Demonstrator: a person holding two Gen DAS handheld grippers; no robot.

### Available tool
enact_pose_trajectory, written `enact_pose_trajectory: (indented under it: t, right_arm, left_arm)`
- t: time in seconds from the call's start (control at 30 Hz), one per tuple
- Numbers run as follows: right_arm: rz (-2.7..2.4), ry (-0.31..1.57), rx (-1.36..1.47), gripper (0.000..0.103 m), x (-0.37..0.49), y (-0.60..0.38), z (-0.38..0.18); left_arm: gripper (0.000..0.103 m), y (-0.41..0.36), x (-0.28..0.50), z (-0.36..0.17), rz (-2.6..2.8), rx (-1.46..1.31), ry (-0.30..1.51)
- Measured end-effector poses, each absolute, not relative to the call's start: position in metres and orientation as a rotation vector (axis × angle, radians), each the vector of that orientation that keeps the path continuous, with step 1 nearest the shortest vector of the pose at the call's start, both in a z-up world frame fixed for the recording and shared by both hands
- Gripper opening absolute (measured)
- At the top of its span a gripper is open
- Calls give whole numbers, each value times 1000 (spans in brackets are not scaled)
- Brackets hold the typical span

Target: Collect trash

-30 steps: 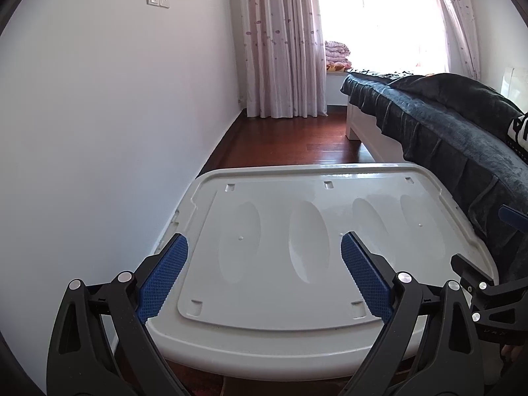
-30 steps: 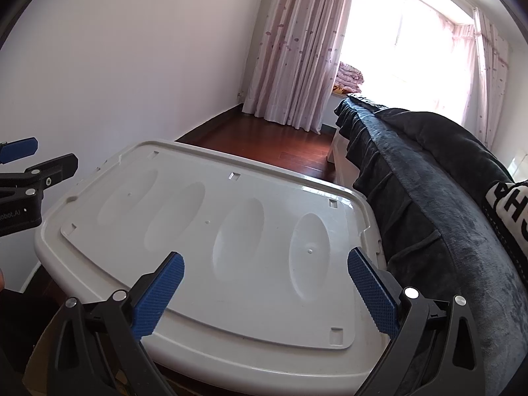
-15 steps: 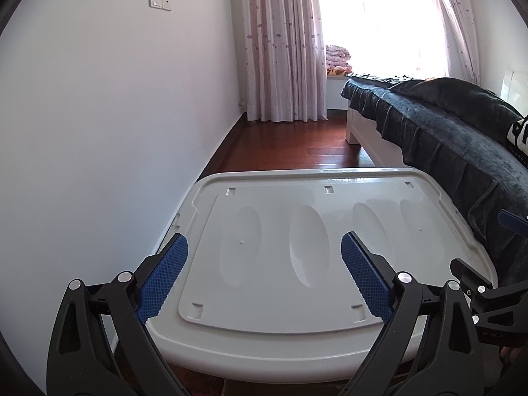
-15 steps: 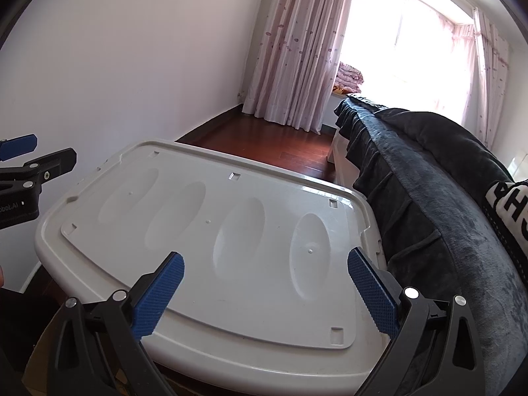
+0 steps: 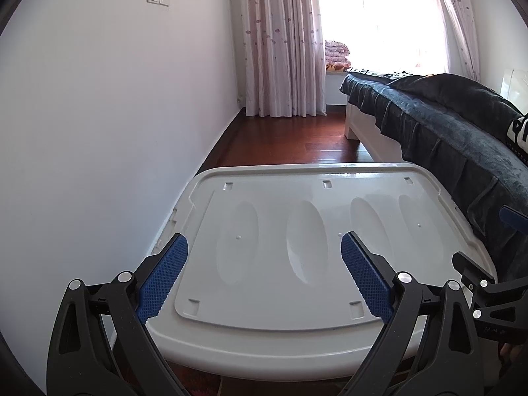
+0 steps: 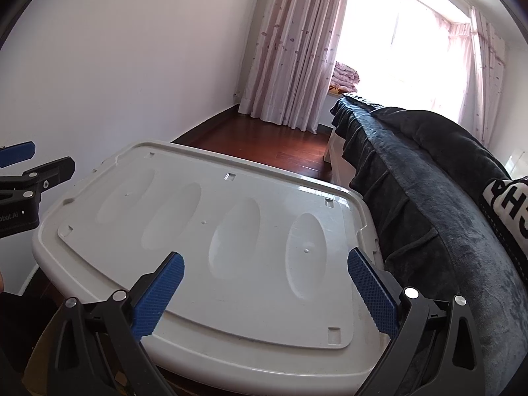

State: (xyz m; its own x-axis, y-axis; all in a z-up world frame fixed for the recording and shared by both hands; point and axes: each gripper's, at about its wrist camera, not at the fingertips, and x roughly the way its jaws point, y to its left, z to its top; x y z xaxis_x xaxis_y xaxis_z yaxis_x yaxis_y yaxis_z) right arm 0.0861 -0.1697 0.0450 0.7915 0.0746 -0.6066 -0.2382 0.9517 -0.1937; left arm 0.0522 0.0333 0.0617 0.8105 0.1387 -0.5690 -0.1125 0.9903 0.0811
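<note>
While nothing has shifted: both cameras show an unchanged view.
Left gripper (image 5: 264, 280): wide open, empty.
Right gripper (image 6: 265, 292): wide open, empty.
White plastic lid (image 5: 297, 310): bare; no trash seen, so collecting likely hasn't begun.

Strong daylight came through the window (image 5: 379, 33), which was overexposed to plain white in both views. The white lid (image 5: 297, 231) carried a soft glare near its far edge, and the dark bed cover (image 6: 429, 181) lost detail. Fisheye distortion bent the walls, with black corners. Focus was sharp.
</note>
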Motion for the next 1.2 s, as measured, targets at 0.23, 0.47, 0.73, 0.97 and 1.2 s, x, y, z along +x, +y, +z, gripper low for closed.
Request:
enact_pose_trajectory:
  t: [0.23,0.47,0.73,0.97,1.2]
  right_arm:
    - [144,637,-241,98,88,-173,47]
    - [114,631,-222,98,90,-178,49]
    - [39,629,-192,98,96,-186,51]
    - [19,626,-194,98,98,-186,52]
    - [0,596,-237,98,94,-177,55]
  left_arm:
    - [92,32,54,59,127,35,623]
    - [92,32,54,59,127,32,625]
    - [92,29,58,58,124,24,626]
    - [92,22,59,58,114,13,626]
    - [92,15,59,59,102,1,625]
